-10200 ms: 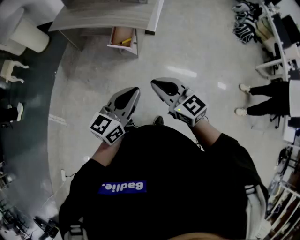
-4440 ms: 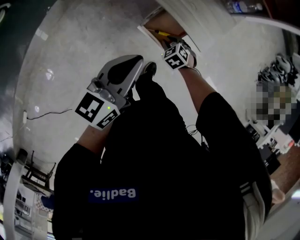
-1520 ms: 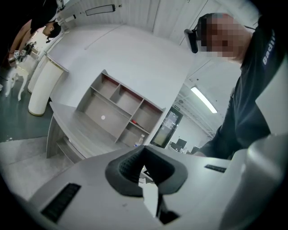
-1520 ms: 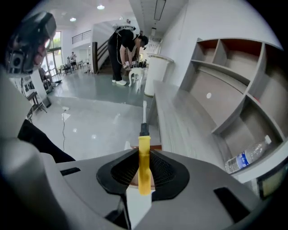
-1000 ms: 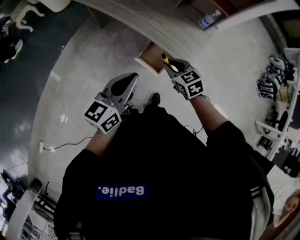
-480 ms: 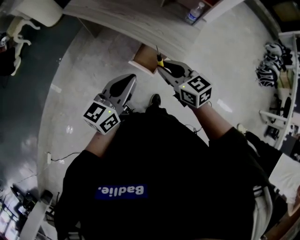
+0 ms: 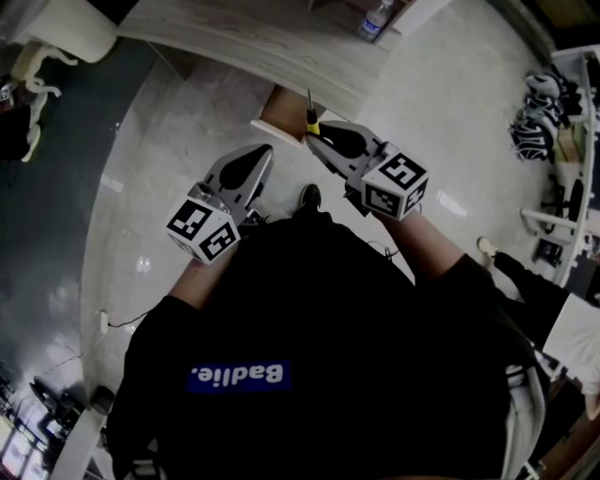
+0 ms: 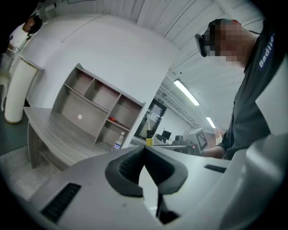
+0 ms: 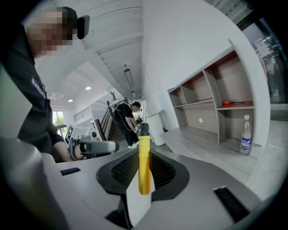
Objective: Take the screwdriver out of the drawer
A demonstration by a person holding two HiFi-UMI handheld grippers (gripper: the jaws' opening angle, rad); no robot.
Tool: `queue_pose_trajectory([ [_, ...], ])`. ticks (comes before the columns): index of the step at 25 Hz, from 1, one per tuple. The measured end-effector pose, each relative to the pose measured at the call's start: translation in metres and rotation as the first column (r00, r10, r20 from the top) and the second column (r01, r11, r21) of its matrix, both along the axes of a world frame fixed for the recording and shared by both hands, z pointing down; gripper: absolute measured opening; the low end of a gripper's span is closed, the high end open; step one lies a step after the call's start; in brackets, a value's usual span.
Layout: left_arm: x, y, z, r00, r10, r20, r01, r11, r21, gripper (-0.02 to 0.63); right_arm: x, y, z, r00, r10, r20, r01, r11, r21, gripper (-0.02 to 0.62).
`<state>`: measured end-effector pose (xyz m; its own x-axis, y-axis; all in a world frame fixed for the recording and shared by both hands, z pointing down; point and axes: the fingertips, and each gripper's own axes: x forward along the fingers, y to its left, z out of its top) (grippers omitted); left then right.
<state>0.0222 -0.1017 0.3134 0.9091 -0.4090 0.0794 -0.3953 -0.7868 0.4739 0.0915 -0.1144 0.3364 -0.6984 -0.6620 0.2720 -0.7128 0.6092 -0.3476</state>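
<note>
My right gripper (image 7: 314, 139) is shut on the screwdriver (image 7: 311, 122), which has a yellow handle and a dark shaft pointing up toward the desk edge. In the right gripper view the yellow handle (image 9: 144, 166) stands upright, pinched between the two dark pads of that gripper (image 9: 144, 152). The open wooden drawer (image 7: 277, 116) hangs under the desk, just left of the screwdriver, and its inside is mostly hidden. My left gripper (image 7: 260, 153) hovers beside the right one, shut and empty; the left gripper view shows its jaws (image 8: 145, 149) meeting, with the screwdriver (image 8: 148, 136) just beyond them.
A long grey wooden desk (image 7: 234, 37) curves across the top, with a water bottle (image 7: 373, 19) on it. A cubby shelf unit (image 8: 99, 108) stands on the desk. A person (image 9: 127, 117) stands far back. A white chair (image 7: 56, 28) is at the upper left.
My right gripper has risen with the screwdriver, drawing it up and away from the drawer. The left gripper has shifted only a little.
</note>
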Motion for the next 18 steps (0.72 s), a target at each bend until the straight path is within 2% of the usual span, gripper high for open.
queue_pose_trajectory([
  [18, 0.002, 0.002, -0.002, 1.0, -0.007, 0.005, 0.007, 1.0, -0.003, 0.002, -0.01, 0.003, -0.012, 0.999, -0.027, 0.018, 0.027, 1.0, 0.002, 0.095],
])
